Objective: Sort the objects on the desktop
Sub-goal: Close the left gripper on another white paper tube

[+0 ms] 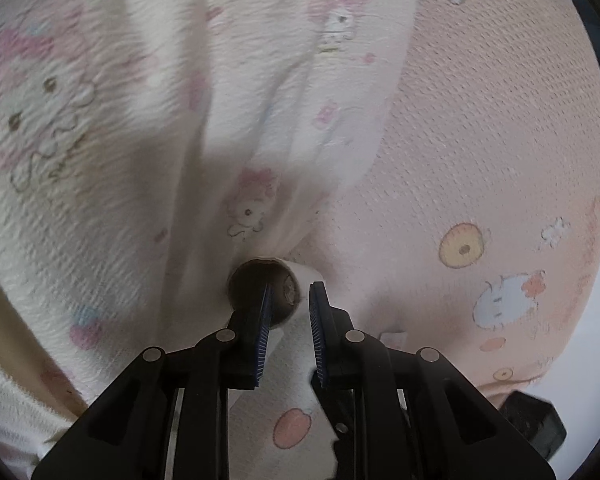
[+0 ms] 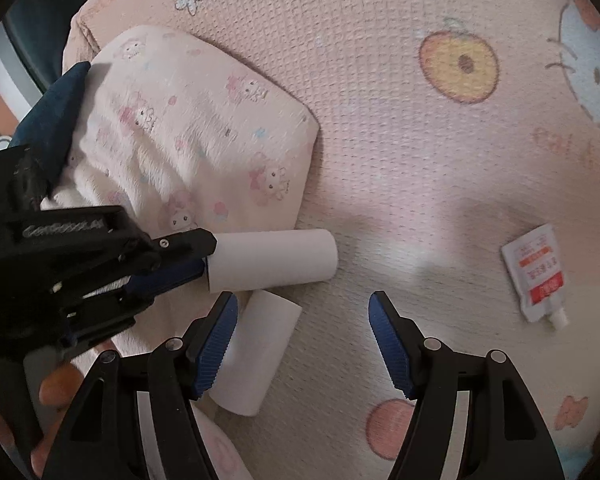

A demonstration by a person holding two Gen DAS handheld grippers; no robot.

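Observation:
My left gripper (image 1: 290,294) is shut on the wall of a white paper roll (image 1: 296,344), one finger inside its brown cardboard core. In the right wrist view the left gripper (image 2: 204,264) holds that roll (image 2: 276,260) level, just above the pink cloth, next to a cream cartoon-print pillow (image 2: 196,132). A second white roll (image 2: 256,356) lies on the cloth beneath it, touching my right gripper's left finger. My right gripper (image 2: 302,312) is open and empty. A small white and red sachet (image 2: 534,276) lies to the right.
The pink cartoon-print cloth (image 2: 400,120) covers the whole surface. The pillow fills the left of the left wrist view (image 1: 120,140). A dark blue cloth (image 2: 56,116) lies at the pillow's left edge. A black object (image 1: 536,420) sits at the lower right.

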